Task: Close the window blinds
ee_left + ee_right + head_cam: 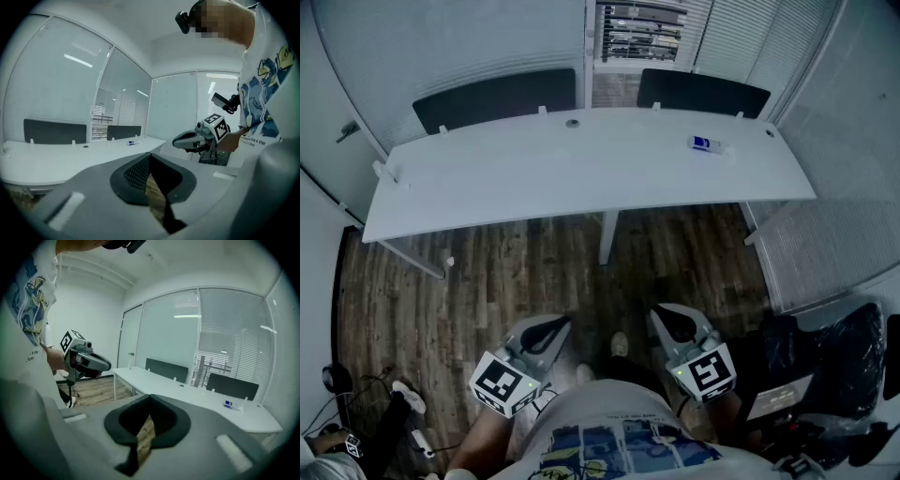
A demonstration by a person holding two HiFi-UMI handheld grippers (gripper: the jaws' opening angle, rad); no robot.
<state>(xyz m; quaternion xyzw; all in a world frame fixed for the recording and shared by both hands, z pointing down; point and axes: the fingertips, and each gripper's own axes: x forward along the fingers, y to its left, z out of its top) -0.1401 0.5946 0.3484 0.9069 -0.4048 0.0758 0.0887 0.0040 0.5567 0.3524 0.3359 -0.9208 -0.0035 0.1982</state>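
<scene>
Head view: the left gripper [551,330] and the right gripper [672,321] are held low, close to the person's body, on the near side of the long white table [581,173]. Both are pointed towards the table and are kept well apart from it, over the wooden floor [516,272].

In the left gripper view the jaws are seen pressed together with nothing between them. In the right gripper view the jaws are likewise seen closed and empty.

The window blinds [642,33] are found beyond the far edge of the table, behind two dark panels [497,97] that are fixed along that edge. In the section seen between the panels the slats are turned open, and dark shapes are seen through them in stripes. The section towards the right end of the table is seen as a pale, finely lined surface.

A small blue-and-white item [706,143] is laid on the table near its right end, close to the far edge.
</scene>
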